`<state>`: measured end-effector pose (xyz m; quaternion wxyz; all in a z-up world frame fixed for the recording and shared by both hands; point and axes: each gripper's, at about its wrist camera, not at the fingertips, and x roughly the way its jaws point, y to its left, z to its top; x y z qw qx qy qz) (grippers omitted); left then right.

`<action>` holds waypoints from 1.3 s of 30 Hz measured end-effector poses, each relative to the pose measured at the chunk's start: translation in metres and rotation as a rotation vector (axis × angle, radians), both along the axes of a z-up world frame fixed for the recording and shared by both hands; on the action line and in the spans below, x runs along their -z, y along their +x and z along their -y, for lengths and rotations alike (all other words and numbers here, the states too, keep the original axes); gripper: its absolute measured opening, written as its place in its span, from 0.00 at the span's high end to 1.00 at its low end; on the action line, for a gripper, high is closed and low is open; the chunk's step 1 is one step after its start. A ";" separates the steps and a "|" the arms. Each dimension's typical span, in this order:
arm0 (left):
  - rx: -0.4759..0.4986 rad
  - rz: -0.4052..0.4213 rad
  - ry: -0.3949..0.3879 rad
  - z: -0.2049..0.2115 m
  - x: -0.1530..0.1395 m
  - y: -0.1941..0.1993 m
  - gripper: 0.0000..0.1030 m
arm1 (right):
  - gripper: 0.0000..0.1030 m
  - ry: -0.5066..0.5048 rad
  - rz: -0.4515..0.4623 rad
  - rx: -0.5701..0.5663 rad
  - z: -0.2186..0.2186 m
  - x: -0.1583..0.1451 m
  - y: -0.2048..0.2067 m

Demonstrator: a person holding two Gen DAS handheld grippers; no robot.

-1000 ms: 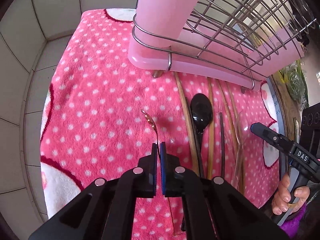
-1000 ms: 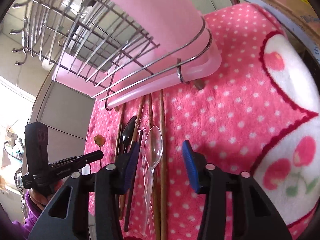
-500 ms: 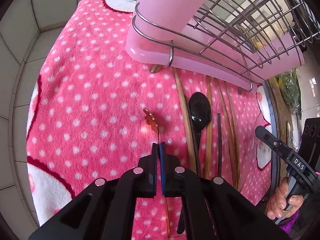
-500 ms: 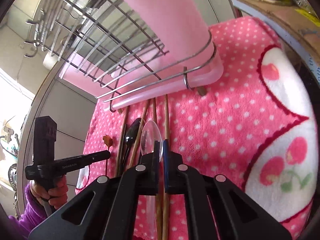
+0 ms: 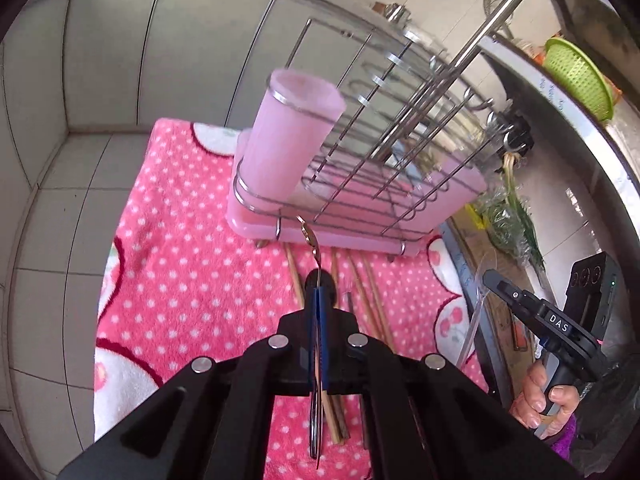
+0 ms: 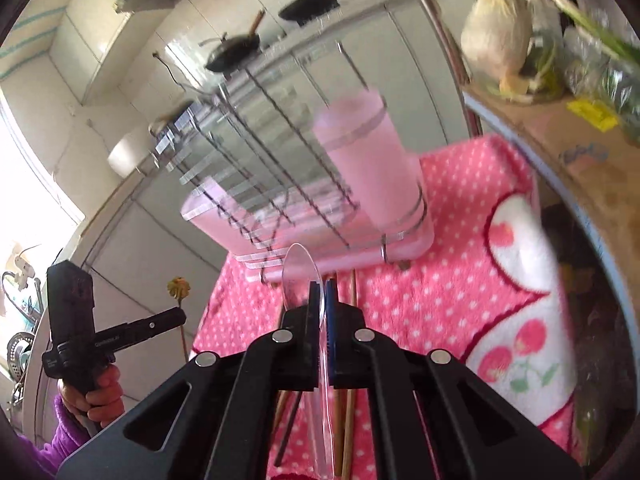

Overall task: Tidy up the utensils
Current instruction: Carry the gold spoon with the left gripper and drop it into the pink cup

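Observation:
My left gripper (image 5: 318, 300) is shut on a thin gold metal spoon (image 5: 310, 238) and holds it in the air above the pink dotted towel (image 5: 180, 264). It also shows in the right wrist view (image 6: 179, 290). My right gripper (image 6: 325, 292) is shut on a clear plastic spoon (image 6: 298, 276), lifted off the towel, which also shows in the left wrist view (image 5: 478, 300). A pink utensil cup (image 5: 290, 148) stands in the wire dish rack (image 5: 384, 168) ahead of both grippers. Wooden chopsticks (image 5: 366, 292) and a partly hidden black spoon (image 5: 330, 282) lie on the towel below.
The rack sits on a pink tray (image 5: 332, 236) at the towel's far side. White tiled walls (image 5: 60, 80) close the left and back. A counter edge with greens (image 5: 516, 216) and a green colander (image 5: 580, 76) runs on the right.
Both grippers have risen from the towel with their spoons. The right gripper closed on the clear spoon a second ago. The rack and cup now show from higher up.

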<state>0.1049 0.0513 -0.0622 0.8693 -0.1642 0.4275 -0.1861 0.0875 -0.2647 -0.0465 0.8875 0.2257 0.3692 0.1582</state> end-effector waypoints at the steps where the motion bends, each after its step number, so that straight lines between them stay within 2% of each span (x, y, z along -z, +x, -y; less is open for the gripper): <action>1: -0.003 0.033 -0.009 -0.001 -0.010 -0.003 0.99 | 0.97 -0.006 0.035 0.012 0.004 -0.013 -0.001; 5: -0.019 0.172 -0.034 -0.003 -0.054 -0.009 0.99 | 0.97 -0.017 0.166 0.047 0.013 -0.055 -0.002; 12: -0.062 0.375 -0.075 -0.010 -0.121 0.001 0.99 | 0.97 -0.057 0.383 0.101 0.022 -0.127 0.023; 17: -0.111 0.469 -0.086 -0.014 -0.153 0.026 0.99 | 0.97 -0.112 0.490 0.154 0.022 -0.153 0.055; 22: -0.157 0.544 -0.072 -0.014 -0.167 0.061 0.99 | 0.97 -0.150 0.539 0.191 0.025 -0.159 0.089; 26: -0.196 0.619 -0.007 -0.007 -0.163 0.086 0.99 | 0.97 -0.196 0.546 0.215 0.026 -0.147 0.111; 31: -0.208 0.662 0.062 0.002 -0.134 0.104 0.99 | 0.97 -0.208 0.489 0.214 0.025 -0.112 0.122; 33: -0.202 0.649 0.095 0.005 -0.118 0.107 0.99 | 0.97 -0.200 0.450 0.208 0.026 -0.098 0.125; 39: -0.164 0.520 0.107 0.005 -0.075 0.109 0.99 | 0.97 -0.171 0.334 0.193 0.028 -0.064 0.122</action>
